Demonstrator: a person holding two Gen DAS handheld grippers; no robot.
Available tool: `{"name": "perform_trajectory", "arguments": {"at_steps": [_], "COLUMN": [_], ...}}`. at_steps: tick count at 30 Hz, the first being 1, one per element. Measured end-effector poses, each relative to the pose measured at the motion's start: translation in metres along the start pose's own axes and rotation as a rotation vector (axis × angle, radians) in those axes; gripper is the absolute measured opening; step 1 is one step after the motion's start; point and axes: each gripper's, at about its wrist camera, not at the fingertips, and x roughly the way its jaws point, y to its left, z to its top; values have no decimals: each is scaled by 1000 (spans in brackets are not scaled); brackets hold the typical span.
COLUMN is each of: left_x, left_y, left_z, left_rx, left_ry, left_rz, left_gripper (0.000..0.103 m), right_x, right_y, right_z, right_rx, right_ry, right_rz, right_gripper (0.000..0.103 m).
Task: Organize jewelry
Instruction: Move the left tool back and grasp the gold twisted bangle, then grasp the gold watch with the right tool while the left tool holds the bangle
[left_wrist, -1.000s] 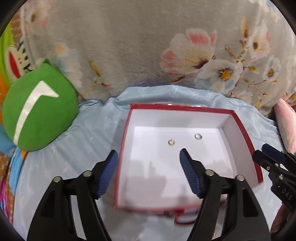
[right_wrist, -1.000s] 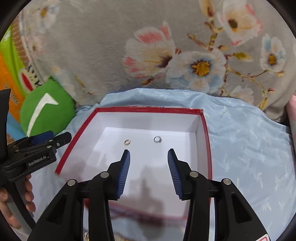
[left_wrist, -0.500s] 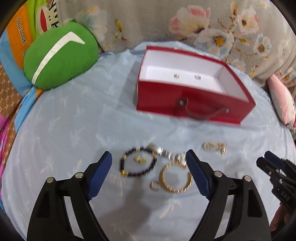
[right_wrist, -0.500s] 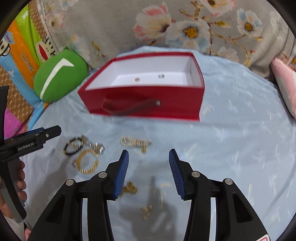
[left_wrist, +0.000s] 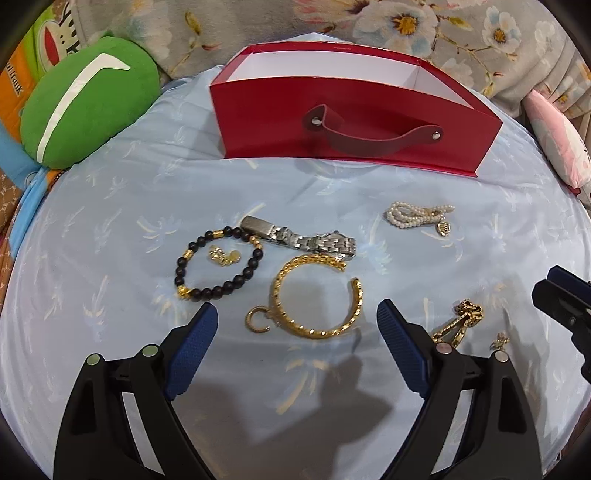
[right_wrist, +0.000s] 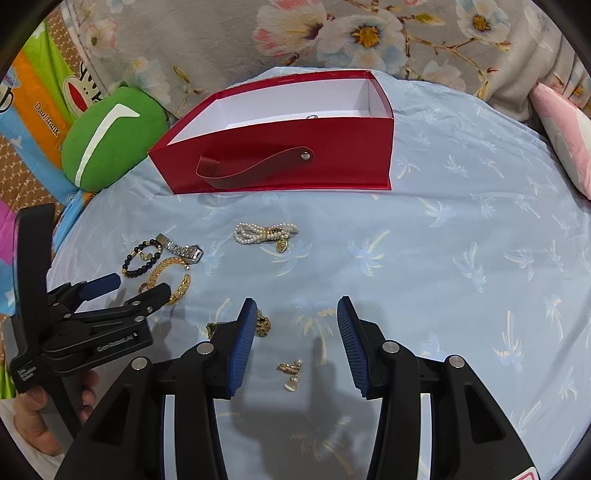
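Since the jewelry still lies loose on the blue cloth in front of the red box (left_wrist: 354, 122), we hold both tongs above it, empty: the left gripper (left_wrist: 297, 325) spread wide before the gold bangle (left_wrist: 314, 295), the right gripper (right_wrist: 295, 328) half open around a small earring (right_wrist: 290, 371). "GenRobot.AI" reads on the left tool; "Paul Frank" on bedding left of the box.

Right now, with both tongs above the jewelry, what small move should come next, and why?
Probably lower the left tongs onto the gold bangle and close. They stand open and empty, the bangle lies just ahead between their tips on the blue cloth, and the red box behind stands open to take it.
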Motion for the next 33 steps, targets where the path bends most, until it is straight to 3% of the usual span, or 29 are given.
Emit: {"name": "perform_trajectory", "arguments": {"at_steps": [3, 6, 9, 11, 15, 19, 27, 33], "left_x": [8, 15, 15, 16, 12, 3, -31, -48], "left_y": [-6, -6, -7, -7, -3, 4, 24, 47], "left_z": [1, 1, 1, 2, 2, 3, 1, -7], "left_rx": [7, -2, -1, -11, -34, -70, -103, -137], "left_ry": [7, 33, 23, 30, 16, 4, -55, -71], "left_rz": [12, -10, -10, -26, -54, -86, -79, -38], "left_gripper": [85, 71, 67, 57, 53, 52, 52, 53], "right_x": [1, 1, 2, 2, 2, 1, 8, 25], "right_y": [-2, -3, -5, -5, -3, 1, 21, 39], "right_z": [-1, -1, -1, -1, -2, -3, -12, -19], "right_rx": [4, 7, 14, 17, 12, 1, -49, -81], "right_ry": [5, 6, 8, 12, 11, 15, 40, 75], "right_rz": [0, 1, 4, 6, 12, 24, 73, 96], "right_gripper": [45, 45, 45, 45, 45, 45, 45, 55]}}
